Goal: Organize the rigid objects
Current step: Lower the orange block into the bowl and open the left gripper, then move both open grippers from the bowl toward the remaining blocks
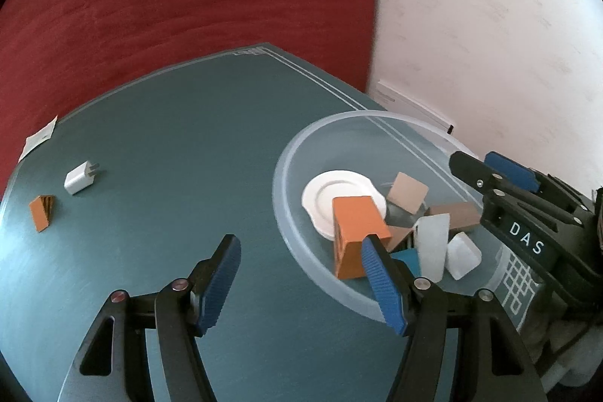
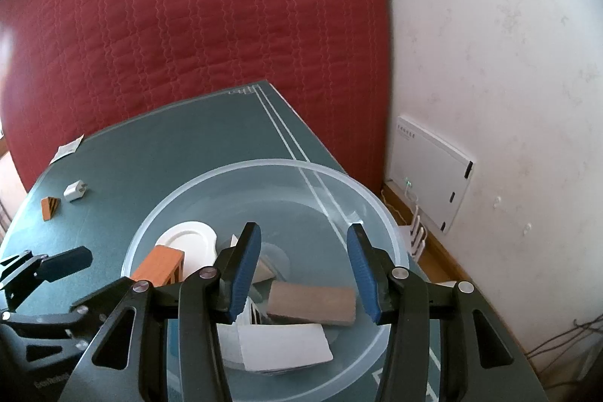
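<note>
Left wrist view: we see left tool [image 1: 301, 251] open, holding nothing; orange block [image 1: 356, 232] just beyond its right finger, tilted in clear bowl [image 1: 286, 172], leaning on white saucer [image 1: 331, 193]. We judge block may tip onto saucer. Charger [image 1: 79, 179] and small orange wedge [image 1: 42, 211] far left of tool, still on table [image 1: 181, 138]. Right tool [image 1: 501, 176] reads "DAS".

Right wrist view: right tool [image 2: 303, 257] part open, empty, over bowl; brown block [image 2: 312, 302] below between fingers. Bowl may slide if nudged. Wall box print unreadable.

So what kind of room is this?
Probably a bedroom at home. A red quilted bedspread lies behind the green table, and a white router box leans on the plain wall.
</note>
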`<state>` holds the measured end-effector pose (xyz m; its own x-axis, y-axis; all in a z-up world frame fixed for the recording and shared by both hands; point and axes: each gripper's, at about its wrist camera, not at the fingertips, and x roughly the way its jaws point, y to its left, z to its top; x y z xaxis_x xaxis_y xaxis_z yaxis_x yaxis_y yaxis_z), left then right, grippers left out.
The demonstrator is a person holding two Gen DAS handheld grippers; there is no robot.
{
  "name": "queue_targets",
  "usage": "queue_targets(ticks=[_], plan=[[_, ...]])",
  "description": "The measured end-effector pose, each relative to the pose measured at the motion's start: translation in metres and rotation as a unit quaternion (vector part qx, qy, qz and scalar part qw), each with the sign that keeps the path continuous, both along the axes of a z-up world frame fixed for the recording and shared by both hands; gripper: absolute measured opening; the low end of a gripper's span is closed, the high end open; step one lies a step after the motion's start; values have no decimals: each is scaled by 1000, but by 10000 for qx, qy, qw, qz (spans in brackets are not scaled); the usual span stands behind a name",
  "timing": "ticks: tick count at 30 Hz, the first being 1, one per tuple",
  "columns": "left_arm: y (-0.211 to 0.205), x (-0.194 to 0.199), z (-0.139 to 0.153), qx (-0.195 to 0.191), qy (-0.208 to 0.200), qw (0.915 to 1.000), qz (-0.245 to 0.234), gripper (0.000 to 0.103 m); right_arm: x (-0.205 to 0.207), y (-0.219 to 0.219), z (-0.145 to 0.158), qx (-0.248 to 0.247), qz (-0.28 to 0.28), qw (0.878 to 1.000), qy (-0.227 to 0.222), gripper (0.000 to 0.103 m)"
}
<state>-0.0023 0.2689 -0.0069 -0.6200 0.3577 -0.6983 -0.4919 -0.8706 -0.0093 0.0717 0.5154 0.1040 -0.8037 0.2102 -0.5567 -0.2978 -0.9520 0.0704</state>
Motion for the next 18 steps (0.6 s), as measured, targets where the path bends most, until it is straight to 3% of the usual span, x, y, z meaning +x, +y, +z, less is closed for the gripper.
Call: queue_targets(ticks=[7,14,18], plan=[[3,-7,-6,-318,215,9988,300,70,4,-2,1,0,22,10000,23,49],[18,-8,-11,-587,471,9969,228,70,4,0,0,-40,-21,10000,73,49],[20,-9,-8,-526,462,9974,147,70,4,-1,2,-66,-35,9999,123,49]])
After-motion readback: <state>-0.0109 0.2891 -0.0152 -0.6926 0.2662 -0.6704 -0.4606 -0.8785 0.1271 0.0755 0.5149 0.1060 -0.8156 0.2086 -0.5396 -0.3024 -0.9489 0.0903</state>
